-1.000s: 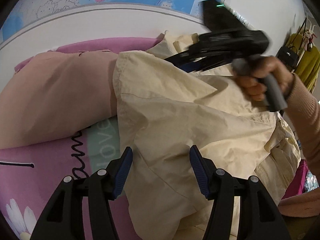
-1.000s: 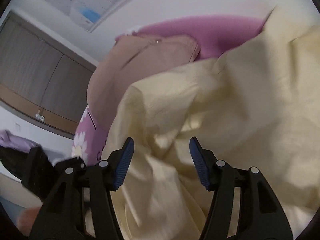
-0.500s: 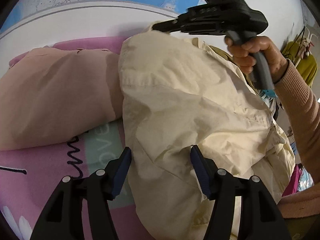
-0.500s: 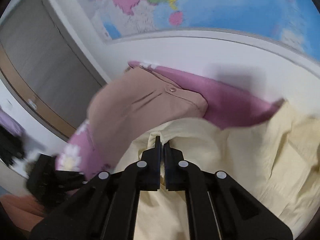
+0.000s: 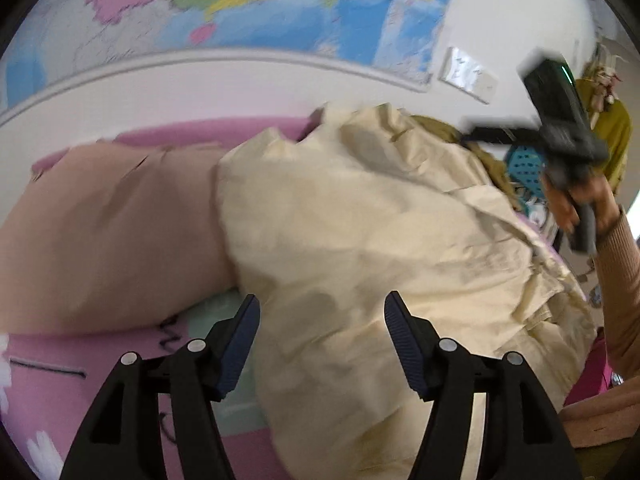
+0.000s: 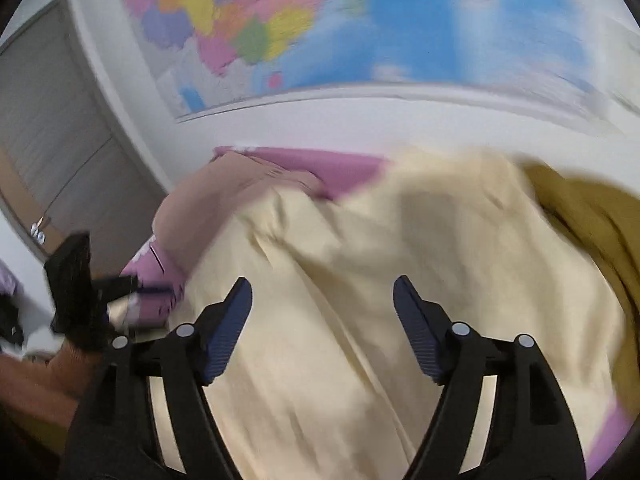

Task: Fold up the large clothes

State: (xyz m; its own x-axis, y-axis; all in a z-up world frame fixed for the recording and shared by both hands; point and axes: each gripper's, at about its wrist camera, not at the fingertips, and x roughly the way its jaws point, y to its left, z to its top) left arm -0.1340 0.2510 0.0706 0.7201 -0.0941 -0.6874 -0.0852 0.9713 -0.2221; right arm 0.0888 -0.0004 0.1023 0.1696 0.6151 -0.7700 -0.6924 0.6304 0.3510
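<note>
Left wrist: both claws, left claw (image 5: 322,338) and right claw (image 6: 322,330), opening, empty over cream garment (image 5: 380,240); fold just dropped; regrasp an edge next.

wall: white, large coloured map (image 5: 248,4) | left: grey sliding door (image 6: 52,136) | bed: pink sheet (image 5: 60,392) | light: soft

A coloured wall map (image 5: 248,4) hangs above a white moulding; a pink bedsheet (image 5: 48,376) with black lettering and white flowers covers the bed; a blue perforated basket (image 5: 526,166) sits at the right; grey cabinet doors (image 6: 44,128) stand left.
</note>
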